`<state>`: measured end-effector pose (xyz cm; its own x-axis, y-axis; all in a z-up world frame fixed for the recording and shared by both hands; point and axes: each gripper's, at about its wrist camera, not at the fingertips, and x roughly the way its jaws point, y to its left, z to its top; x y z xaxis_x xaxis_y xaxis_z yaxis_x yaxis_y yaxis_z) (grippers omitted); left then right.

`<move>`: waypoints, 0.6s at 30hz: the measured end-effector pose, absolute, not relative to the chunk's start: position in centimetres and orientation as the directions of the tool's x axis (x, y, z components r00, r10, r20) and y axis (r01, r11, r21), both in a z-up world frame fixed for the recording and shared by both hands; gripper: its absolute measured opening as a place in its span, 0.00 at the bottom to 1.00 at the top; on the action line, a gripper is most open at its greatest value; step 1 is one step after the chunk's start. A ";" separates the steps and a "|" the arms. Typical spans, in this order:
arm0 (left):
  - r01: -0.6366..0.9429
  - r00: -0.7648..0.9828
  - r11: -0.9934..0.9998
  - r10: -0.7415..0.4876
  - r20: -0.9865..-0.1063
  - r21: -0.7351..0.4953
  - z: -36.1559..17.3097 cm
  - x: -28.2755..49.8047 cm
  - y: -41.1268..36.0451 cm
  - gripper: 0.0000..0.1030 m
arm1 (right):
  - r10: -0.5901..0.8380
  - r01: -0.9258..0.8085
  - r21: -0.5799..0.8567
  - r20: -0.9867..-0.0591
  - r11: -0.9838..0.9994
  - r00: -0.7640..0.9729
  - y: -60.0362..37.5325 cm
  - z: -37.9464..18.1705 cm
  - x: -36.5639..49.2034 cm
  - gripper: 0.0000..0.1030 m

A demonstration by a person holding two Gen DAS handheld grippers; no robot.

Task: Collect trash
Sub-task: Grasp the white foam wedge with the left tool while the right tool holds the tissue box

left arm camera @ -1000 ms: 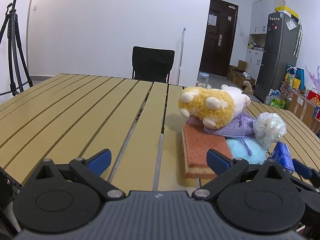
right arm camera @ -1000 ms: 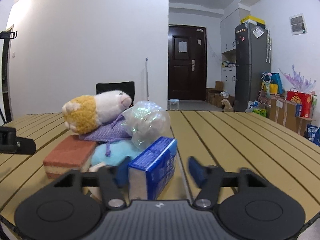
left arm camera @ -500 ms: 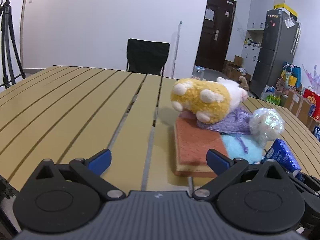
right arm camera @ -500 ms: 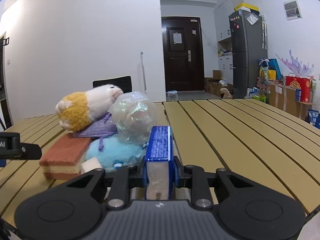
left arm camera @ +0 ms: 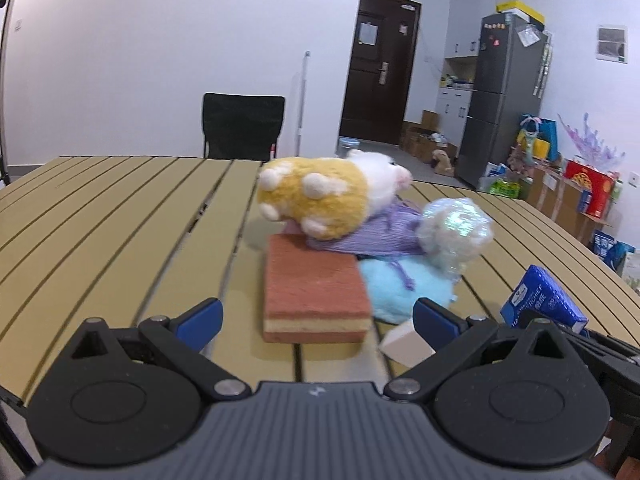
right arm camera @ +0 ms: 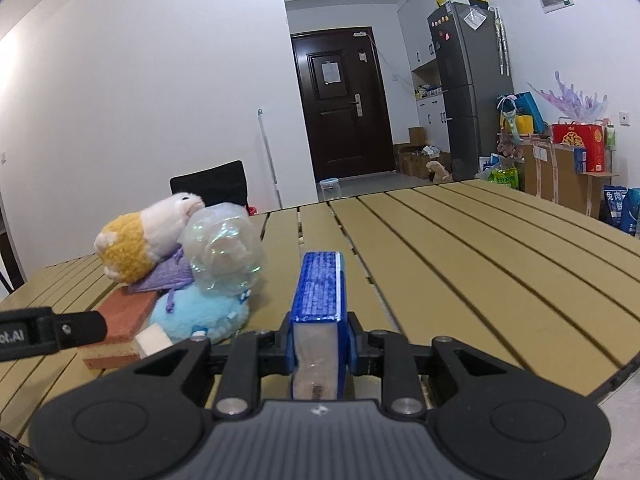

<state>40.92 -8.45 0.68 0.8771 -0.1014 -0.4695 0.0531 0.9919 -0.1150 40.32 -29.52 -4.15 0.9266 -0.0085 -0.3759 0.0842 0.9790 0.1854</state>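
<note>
The right gripper [right arm camera: 319, 340] is clenched on a blue tissue pack [right arm camera: 320, 292], blue pads pressing both broad faces. The pack stands on edge, its long axis running straight away from the camera along the fingers, its clear end panel facing the lens with pale tissue showing inside. From the left wrist view the same blue tissue pack [left arm camera: 542, 300] shows white lettering on its side, too blurred to read. It sits just right of the pile on the slatted table [right arm camera: 460, 248].

The pile serves as landmark: an orange sponge block [left arm camera: 314, 292] lies flat at its near left, with a small white block [left arm camera: 406, 346] at its near right corner. A purple cloth pouch [left arm camera: 372, 232] rests across the sponge and a light-blue plush [left arm camera: 408, 286]; its contents cannot be seen. A yellow-and-white plush toy [left arm camera: 320, 196] lies on top, and a crumpled iridescent plastic wrap [left arm camera: 454, 232] sits at the pile's right.

The left gripper [left arm camera: 316, 316] stands released, jaws wide, empty, just short of the sponge. In the right wrist view its side shows a printed fragment, partly cut off.
</note>
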 end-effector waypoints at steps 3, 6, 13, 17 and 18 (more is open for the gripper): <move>0.071 0.872 0.991 -0.117 -0.475 -0.114 0.4 41.0 -9.3 1.00 | -0.019 0.090 0.173 -0.372 0.981 0.928 -30.0 -3.9 39.7 0.22; 0.098 0.867 0.988 -0.143 -0.478 -0.117 0.1 41.1 -10.3 1.00 | -0.028 0.094 0.160 -0.371 0.983 0.928 -30.6 -3.8 39.2 0.22; 0.149 0.851 0.984 -0.179 -0.494 -0.100 -0.8 41.6 -12.9 1.00 | -0.055 0.108 0.124 -0.371 0.986 0.927 -31.7 -3.9 38.3 0.22; 0.154 0.846 0.985 -0.174 -0.504 -0.082 -1.6 42.2 -14.0 0.99 | -0.063 0.116 0.120 -0.377 0.986 0.924 -32.3 -4.1 38.1 0.22; 0.153 0.846 0.985 -0.170 -0.505 -0.076 -1.8 42.3 -14.2 0.97 | -0.064 0.117 0.119 -0.378 0.986 0.924 -32.4 -4.2 38.1 0.22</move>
<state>42.26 -14.18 -1.77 0.8462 -0.1700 -0.5050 0.1527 0.9854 -0.0758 38.07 -32.39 -4.16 0.9235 -0.0642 -0.3782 0.1174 0.9859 0.1194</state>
